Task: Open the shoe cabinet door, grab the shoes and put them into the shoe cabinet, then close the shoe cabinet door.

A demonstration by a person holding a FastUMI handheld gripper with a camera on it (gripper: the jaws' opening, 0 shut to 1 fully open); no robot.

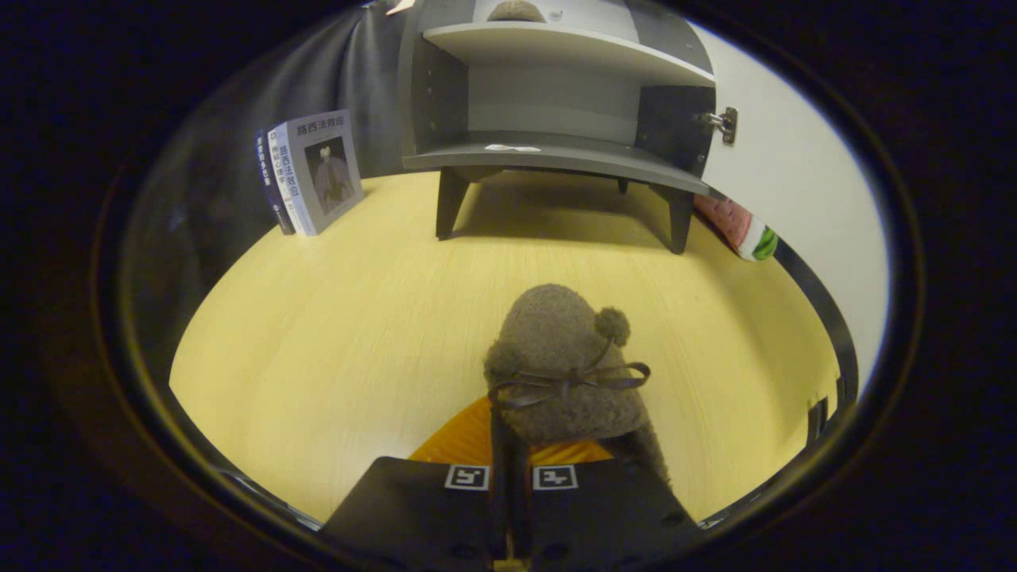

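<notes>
A fuzzy grey-brown shoe (560, 361) with a dark bow and a pom-pom hangs above the yellow floor, just ahead of my fingers. My gripper (510, 465) is shut on the shoe's rear edge, the two fingers pressed close together. Beyond it stands the grey shoe cabinet (556, 151) on short legs, its door (786, 159) swung open to the right. The lower shelf holds only a small white scrap (512, 148). A second fuzzy shoe (516, 11) rests on the upper shelf.
A few books (314, 171) lean against the dark wall left of the cabinet. A watermelon-patterned object (743, 229) lies on the floor under the open door, right of the cabinet legs. Open yellow floor (357, 318) stretches between me and the cabinet.
</notes>
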